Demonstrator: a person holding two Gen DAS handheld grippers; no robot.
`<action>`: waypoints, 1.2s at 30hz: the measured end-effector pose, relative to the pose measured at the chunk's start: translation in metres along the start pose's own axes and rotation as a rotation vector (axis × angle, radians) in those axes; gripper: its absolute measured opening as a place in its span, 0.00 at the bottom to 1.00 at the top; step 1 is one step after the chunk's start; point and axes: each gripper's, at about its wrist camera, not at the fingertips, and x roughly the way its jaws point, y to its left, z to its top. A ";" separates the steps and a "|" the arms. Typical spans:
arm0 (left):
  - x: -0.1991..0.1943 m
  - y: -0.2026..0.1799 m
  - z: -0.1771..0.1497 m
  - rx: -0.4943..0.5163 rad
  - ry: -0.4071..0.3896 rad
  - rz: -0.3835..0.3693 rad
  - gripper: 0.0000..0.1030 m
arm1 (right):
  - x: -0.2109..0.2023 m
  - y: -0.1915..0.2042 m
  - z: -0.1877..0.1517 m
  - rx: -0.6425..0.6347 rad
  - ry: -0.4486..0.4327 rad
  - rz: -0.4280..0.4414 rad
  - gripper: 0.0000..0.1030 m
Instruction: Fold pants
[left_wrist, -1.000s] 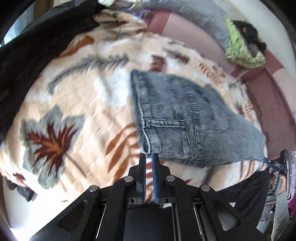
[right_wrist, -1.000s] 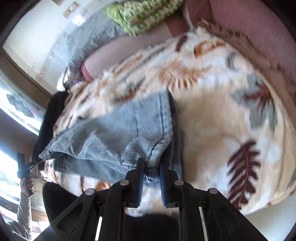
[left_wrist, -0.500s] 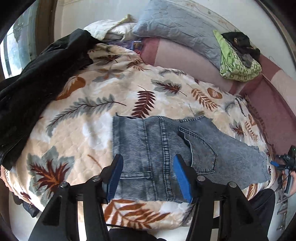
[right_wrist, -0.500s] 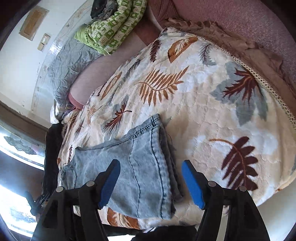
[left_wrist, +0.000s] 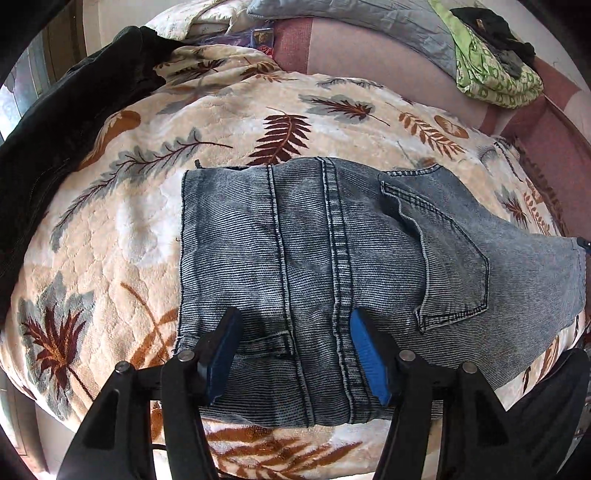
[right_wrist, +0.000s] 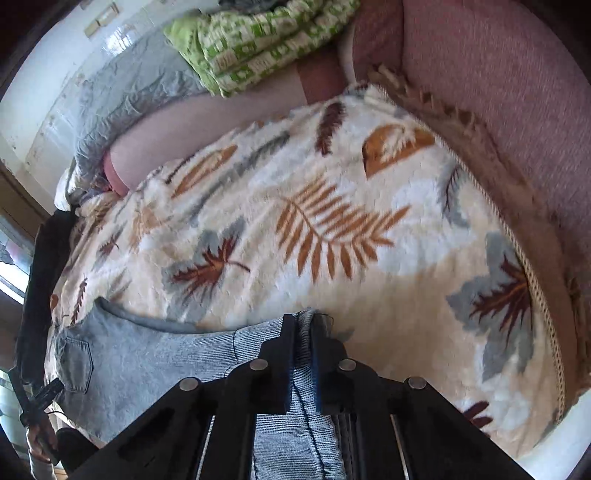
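Black garment (left_wrist: 66, 122) at far left of bed. Folded pants (left_wrist: 332, 266) lie flat on leaf-print blanket (left_wrist: 110, 229), near edge. Left claw (left_wrist: 293, 354) just opened, jaws spread over waistband end, pads clear of denim. Green cloth (left_wrist: 495, 74) at far right. Right claw (right_wrist: 303, 354) just closed, clamped on pants' cuff edge.

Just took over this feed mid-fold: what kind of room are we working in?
Most likely a bedroom: the jeans lie on a bed with a leaf-print blanket, a grey pillow at its head, and folded green bedding beside it.
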 end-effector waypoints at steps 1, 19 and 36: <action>0.000 -0.001 0.000 0.005 0.000 0.007 0.61 | 0.010 0.001 -0.003 -0.011 0.011 -0.039 0.08; -0.002 -0.002 0.005 -0.027 -0.011 0.056 0.73 | -0.002 -0.022 -0.108 0.155 0.269 0.148 0.60; 0.006 -0.028 0.000 -0.039 -0.071 0.057 0.78 | 0.058 0.254 -0.023 -0.317 0.260 0.345 0.58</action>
